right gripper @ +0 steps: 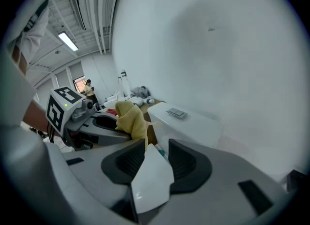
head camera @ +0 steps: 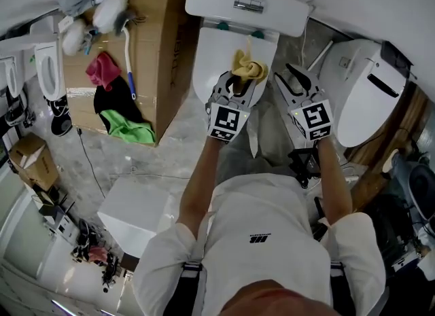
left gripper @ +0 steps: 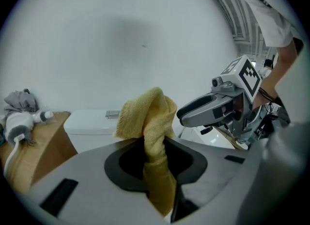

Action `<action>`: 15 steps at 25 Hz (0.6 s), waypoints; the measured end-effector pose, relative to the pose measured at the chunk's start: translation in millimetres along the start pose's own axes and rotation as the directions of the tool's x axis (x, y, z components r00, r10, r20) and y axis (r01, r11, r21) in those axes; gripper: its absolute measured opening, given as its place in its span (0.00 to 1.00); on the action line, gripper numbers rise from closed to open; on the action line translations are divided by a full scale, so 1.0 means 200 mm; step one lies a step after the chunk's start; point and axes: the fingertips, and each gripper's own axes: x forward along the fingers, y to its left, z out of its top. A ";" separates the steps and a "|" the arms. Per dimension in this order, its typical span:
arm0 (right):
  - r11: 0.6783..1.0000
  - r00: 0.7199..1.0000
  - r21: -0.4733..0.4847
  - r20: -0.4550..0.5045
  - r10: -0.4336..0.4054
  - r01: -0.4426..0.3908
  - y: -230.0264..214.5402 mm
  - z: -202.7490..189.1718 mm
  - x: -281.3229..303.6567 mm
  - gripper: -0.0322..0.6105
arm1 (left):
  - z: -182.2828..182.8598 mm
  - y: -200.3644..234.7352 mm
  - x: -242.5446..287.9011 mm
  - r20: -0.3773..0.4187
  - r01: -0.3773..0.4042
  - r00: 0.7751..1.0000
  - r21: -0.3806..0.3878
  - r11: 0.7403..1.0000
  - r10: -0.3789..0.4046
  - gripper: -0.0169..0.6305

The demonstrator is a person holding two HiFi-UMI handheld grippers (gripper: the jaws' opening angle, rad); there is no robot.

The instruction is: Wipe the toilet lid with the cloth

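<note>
The white toilet has its tank (head camera: 248, 5) at the top of the head view and its closed lid (head camera: 211, 63) below it. My left gripper (head camera: 239, 80) hovers over the lid, shut on a bunched yellow cloth (head camera: 249, 68) that sticks up past its jaws. The left gripper view shows the cloth (left gripper: 147, 117) pinched between the dark pads, with the tank (left gripper: 89, 122) behind it. My right gripper (head camera: 297, 80) is just right of the lid, open and holding nothing. Through its gap (right gripper: 155, 158) I see the white lid (right gripper: 150, 180), and the cloth (right gripper: 131, 117) to its left.
A cardboard box (head camera: 163, 49) stands left of the toilet, with a red cloth (head camera: 102, 70), a green cloth (head camera: 129, 128) and a brush (head camera: 129, 56) on it. A second toilet (head camera: 367, 97) stands at the right. A white box (head camera: 136, 209) sits on the floor lower left.
</note>
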 end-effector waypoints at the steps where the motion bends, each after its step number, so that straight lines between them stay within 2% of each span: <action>1: 1.000 1.000 0.003 -0.006 0.005 -0.005 -0.02 -0.03 0.02 0.31 | -0.02 -0.01 0.04 -0.009 0.006 1.000 -0.002 1.000 -0.006 0.19; 15: 0.990 0.999 0.142 -0.047 -0.010 0.017 -0.33 -0.45 0.26 0.31 | -0.43 -0.07 0.51 -0.122 0.059 0.990 -0.043 0.997 -0.064 0.19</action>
